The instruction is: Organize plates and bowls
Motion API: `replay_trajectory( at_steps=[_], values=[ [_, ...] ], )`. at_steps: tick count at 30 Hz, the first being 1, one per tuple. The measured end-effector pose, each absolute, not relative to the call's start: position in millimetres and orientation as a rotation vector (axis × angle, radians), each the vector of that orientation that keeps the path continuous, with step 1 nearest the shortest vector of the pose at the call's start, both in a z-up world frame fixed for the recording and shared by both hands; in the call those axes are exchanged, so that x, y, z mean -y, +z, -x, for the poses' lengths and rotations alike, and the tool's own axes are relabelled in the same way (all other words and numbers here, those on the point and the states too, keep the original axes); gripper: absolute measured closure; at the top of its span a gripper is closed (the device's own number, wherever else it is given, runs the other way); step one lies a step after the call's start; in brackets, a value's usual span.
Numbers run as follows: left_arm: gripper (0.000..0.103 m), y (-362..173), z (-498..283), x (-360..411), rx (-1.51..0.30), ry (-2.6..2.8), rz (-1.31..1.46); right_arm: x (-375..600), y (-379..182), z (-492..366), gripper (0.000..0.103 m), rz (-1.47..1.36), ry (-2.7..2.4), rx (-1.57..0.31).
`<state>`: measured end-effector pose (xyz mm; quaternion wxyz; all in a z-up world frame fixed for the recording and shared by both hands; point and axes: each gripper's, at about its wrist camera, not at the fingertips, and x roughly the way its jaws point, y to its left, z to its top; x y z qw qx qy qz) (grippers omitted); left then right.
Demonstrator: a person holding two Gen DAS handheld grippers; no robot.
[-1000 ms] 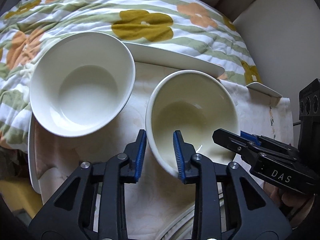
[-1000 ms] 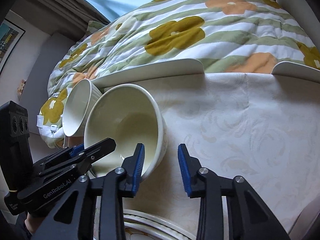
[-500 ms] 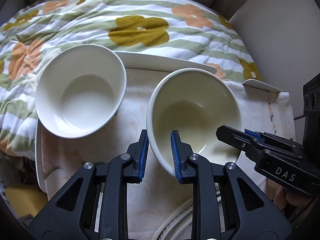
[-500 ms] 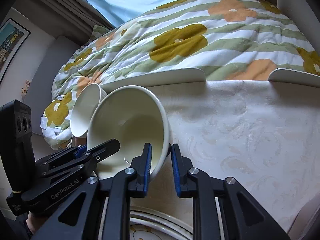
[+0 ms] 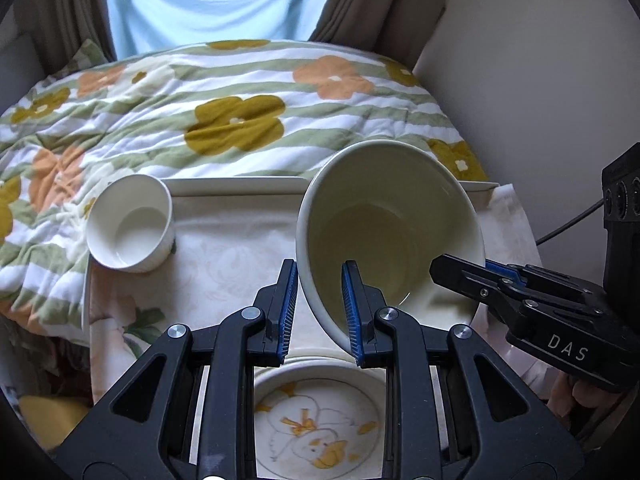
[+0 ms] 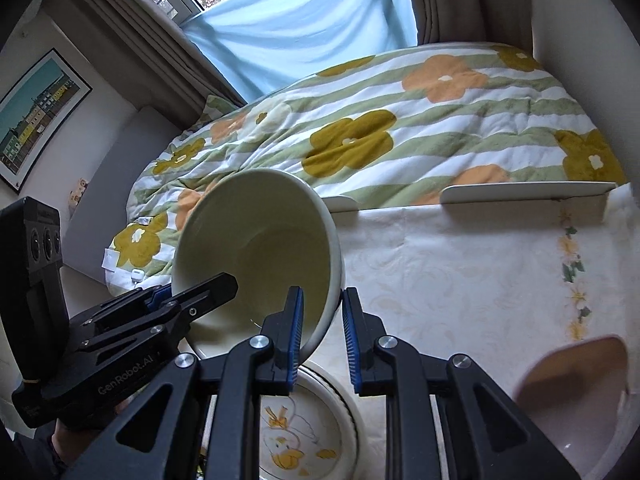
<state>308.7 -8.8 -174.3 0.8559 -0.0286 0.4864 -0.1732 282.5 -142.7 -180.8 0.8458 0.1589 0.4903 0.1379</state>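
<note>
Both grippers hold one large cream bowl (image 5: 392, 236) by its rim, lifted and tilted above the table. My left gripper (image 5: 320, 304) is shut on its near left rim. My right gripper (image 6: 322, 328) is shut on the opposite rim of the cream bowl (image 6: 256, 248). A plate with a duck drawing (image 5: 320, 424) lies right below the bowl; it also shows in the right wrist view (image 6: 308, 432). A smaller white ribbed bowl (image 5: 130, 228) stands at the table's far left corner.
A white table with a pale floral cloth (image 5: 224, 256) has a raised back rim (image 6: 524, 192). A flowered quilt (image 5: 236, 120) lies on the bed behind it. A pinkish bowl (image 6: 576, 392) sits at the near right.
Both grippers closed on the cream bowl's rim and raised it, pulling it back toward the near edge. The duck plate came into view beneath it. The white bowl stayed put.
</note>
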Motion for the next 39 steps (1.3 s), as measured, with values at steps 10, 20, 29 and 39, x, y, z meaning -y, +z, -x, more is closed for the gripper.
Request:
replay_trajectory(
  at_steps=[10,20,29,39],
  values=[
    [0.083,-154,-230,126,-1.002,-0.411,0.053,248,-152,-206,0.085,-0.292,0.257,-0.986],
    [0.083,-191,-203,209,-1.123,-0.496,-0.012,316,-172,-169,0.085,-0.302,0.177,-1.055],
    [0.083,-237,-211,241,-1.230,-0.566,-0.171,343,-226,-157,0.085,-0.451,0.089,-1.132],
    [0.083,-267,-218,263,-1.245,-0.585,-0.344,346,-257,-154,0.085,-0.493,0.023,-1.183]
  ],
)
